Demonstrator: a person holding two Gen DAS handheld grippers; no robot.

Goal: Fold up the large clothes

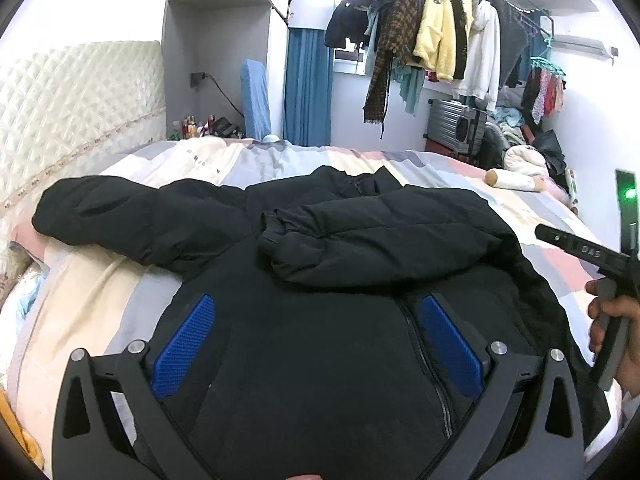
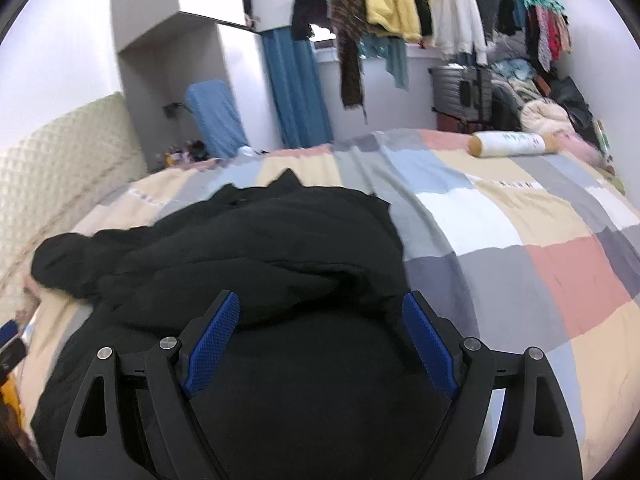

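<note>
My jaws stand wide apart on both sides, grasping nothing; the left gripper [image 1: 318,344] hangs over the lower body of the black puffer jacket [image 1: 320,248], its blue pads [image 1: 184,348] spread to either side of the dark cloth with none of it pinched between them; the right gripper [image 2: 320,348] is released the same way, above the jacket's right side near its edge.

The jacket lies spread on the bed, over a patchwork quilt [image 2: 520,240] of cream, grey, blue and salmon squares; its zip [image 1: 424,352] runs down the front just inside my left gripper's right-hand pad. One sleeve [image 1: 380,240] is folded across the chest, cuff pointing left and resting on the body; the other sleeve [image 1: 120,212] stretches out flat toward the quilted cream headboard [image 1: 80,100] — not yet folded in. The collar end points away from me, toward the far side of the bed.

From the left wrist view I see my right hand [image 1: 616,336] at the frame's edge, wrapped round the grey handle of the other tool, clear of the jacket's hem. A white cylindrical bolster [image 2: 512,144] lies at the far corner of the bed, well apart from the jacket; beyond it a rail of hanging clothes [image 1: 440,28] and a blue curtain [image 1: 308,84].
</note>
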